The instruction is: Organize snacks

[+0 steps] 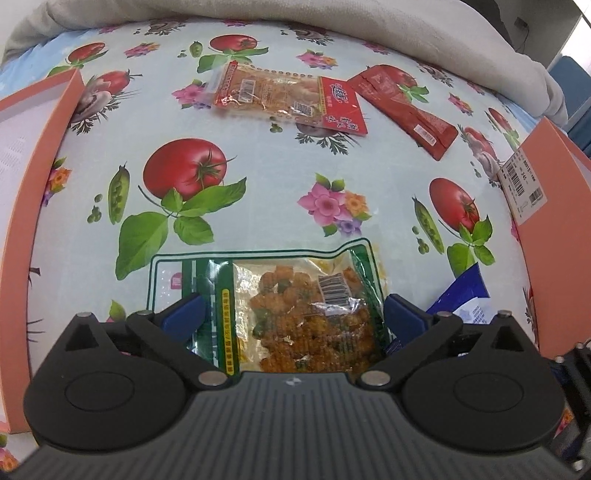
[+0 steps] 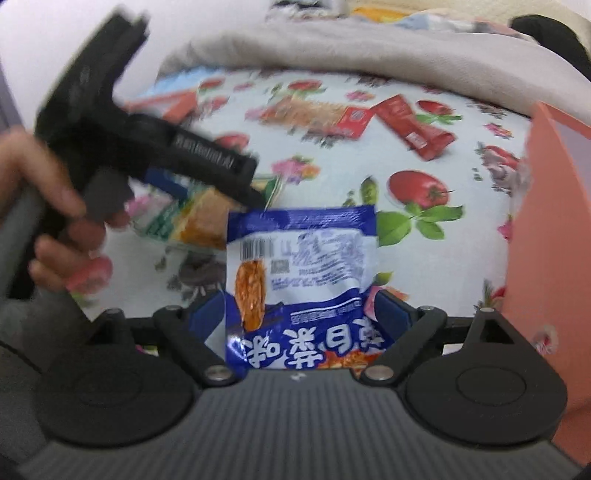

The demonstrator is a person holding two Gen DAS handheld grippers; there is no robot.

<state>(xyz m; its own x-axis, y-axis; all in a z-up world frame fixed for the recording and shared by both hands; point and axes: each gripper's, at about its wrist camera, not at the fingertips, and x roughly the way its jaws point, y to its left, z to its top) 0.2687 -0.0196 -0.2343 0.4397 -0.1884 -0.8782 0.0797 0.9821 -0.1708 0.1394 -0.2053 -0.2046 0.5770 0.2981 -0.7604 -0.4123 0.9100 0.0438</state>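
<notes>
A green-edged packet of orange fried snacks (image 1: 288, 306) lies on the tomato-print tablecloth (image 1: 258, 206). My left gripper (image 1: 293, 314) is open wide, with a blue pad on either side of the packet and not pressing it. A blue noodle-snack packet (image 2: 299, 277) sits between the pads of my right gripper (image 2: 301, 317). Those pads stand at its side edges without visibly squeezing it, so I read this gripper as open. The blue packet's corner (image 1: 461, 291) shows just right of the green one. A hand (image 2: 55, 206) holds the left gripper.
Farther back lie a clear packet with a red label (image 1: 284, 96) and a dark red packet (image 1: 406, 107). An orange box (image 1: 40, 177) stands on the left and another with a barcode label (image 1: 554, 221) on the right. A grey blanket (image 1: 332, 22) borders the far edge.
</notes>
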